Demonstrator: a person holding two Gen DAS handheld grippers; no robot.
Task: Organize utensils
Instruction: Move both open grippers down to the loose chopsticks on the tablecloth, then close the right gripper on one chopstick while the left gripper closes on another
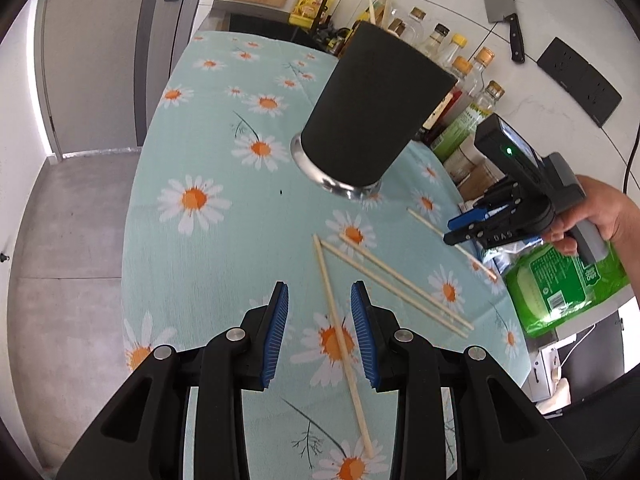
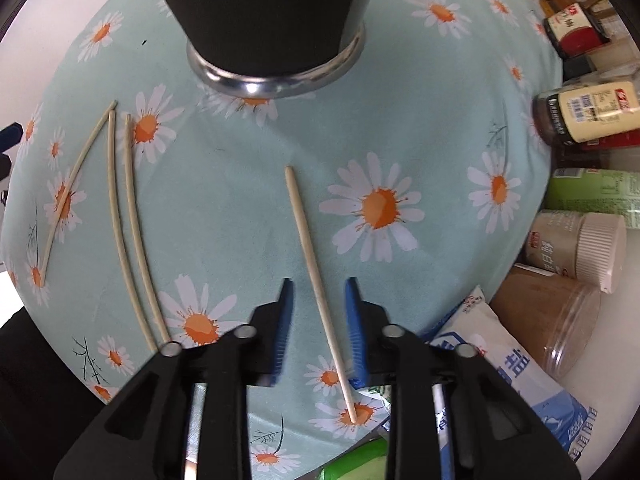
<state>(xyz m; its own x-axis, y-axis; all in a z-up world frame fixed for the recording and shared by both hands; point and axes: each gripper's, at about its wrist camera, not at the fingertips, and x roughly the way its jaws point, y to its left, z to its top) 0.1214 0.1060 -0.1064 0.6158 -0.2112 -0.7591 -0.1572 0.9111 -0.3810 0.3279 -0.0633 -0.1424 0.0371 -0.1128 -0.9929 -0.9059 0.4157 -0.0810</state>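
**Two grippers, each lined up on a chopstick**

While four pale wooden chopsticks lie flat on the daisy-print cloth (image 1: 208, 152) over the counter, both grippers hang low above them, each with a stick between its fingers.

The left gripper (image 1: 319, 294) has its blue fingers spread apart. One long pale chopstick (image 1: 340, 340) runs between them at a slant, closer to the right-hand finger. Nothing is pinched yet. The right gripper (image 2: 318, 290) is also spread, with a single pale chopstick (image 2: 316, 280) lying between its fingers, not gripped. The tall black holder with a shiny metal base (image 1: 374, 108) stands upright past the sticks.

I think the step in hand is picking up sticks to drop in the holder. Next, each gripper needs to go down to the cloth, close on its thin stick, lift, and tip it into the top of the holder. The sticks are thin and could roll or slip out.

The left view shows the top of the holder with sticks (image 1: 378, 10) already poking out, and the person's right hand (image 1: 592, 216). The right view shows the two side-by-side pale chopsticks (image 2: 124, 216) and jars at the cloth's edge.
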